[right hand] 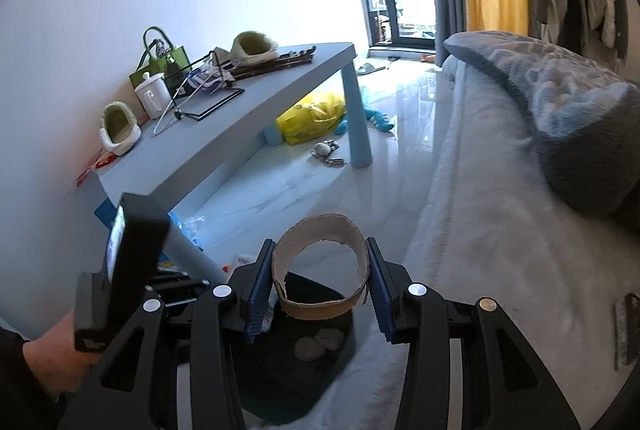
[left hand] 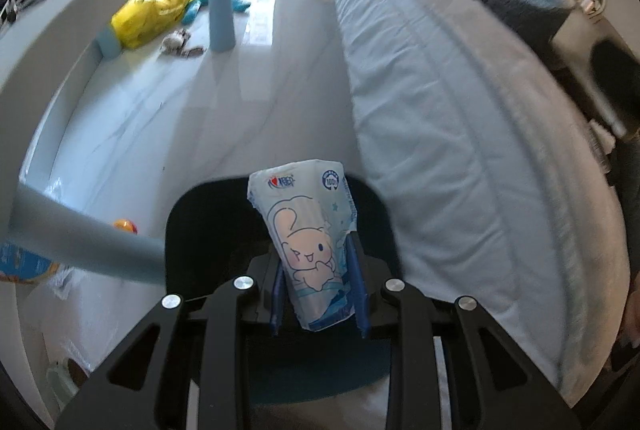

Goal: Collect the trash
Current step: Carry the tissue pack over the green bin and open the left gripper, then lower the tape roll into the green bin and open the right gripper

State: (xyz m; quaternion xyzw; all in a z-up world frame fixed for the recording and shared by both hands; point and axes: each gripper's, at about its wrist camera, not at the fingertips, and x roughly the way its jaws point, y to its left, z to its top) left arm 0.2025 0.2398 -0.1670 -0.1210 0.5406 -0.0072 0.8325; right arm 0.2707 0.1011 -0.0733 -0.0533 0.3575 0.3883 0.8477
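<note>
Left gripper (left hand: 319, 294) pinches tissue pack (left hand: 310, 246) above dark bin (left hand: 208, 226). Right gripper (right hand: 319, 288) clamps cardboard ring (right hand: 320, 272) over the bin (right hand: 320, 362). Blue table (right hand: 240, 118) left, bed (right hand: 480, 230) right, yellow bag (right hand: 312, 116) under table.

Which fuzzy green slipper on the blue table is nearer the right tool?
The slipper at the table's near end, beside the white mug. The other slipper lies at the far end, toward the window.

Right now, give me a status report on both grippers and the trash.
Left gripper shut on tissue pack. Right gripper shut on cardboard ring. Both above dark bin. Nothing blocking the drop.
</note>
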